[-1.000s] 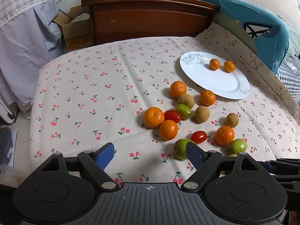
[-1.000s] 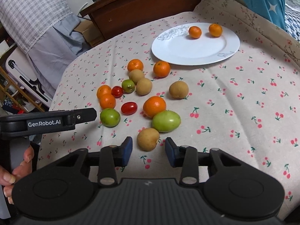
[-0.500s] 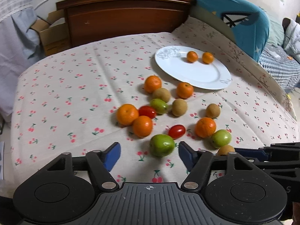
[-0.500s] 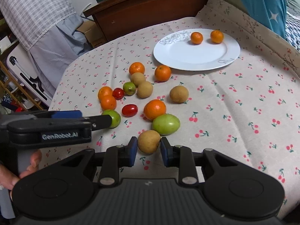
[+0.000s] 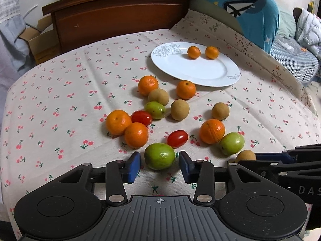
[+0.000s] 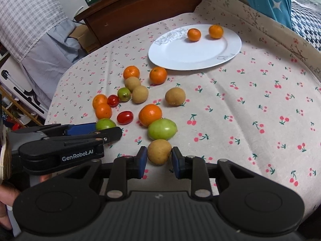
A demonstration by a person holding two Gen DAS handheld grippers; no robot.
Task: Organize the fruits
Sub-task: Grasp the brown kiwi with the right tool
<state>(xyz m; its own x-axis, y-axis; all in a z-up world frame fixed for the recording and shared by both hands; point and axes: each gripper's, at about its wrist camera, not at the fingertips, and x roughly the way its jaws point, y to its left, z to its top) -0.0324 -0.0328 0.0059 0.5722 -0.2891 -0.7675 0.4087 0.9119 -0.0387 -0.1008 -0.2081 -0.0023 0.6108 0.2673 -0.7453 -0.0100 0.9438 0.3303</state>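
"GenRobot.AI" label (image 6: 77,157) on left gripper (image 6: 104,129) w/ green fruit (image 5: 159,156).

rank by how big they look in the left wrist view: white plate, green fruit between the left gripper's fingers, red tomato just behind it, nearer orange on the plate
1. white plate
2. green fruit, though nearness to the camera enlarges it
3. red tomato
4. orange on the plate, farthest away, so its true size is unsure

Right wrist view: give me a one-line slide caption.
Right tool brackets a brown fruit on the cherry-print cloth; two oranges on the white plate.
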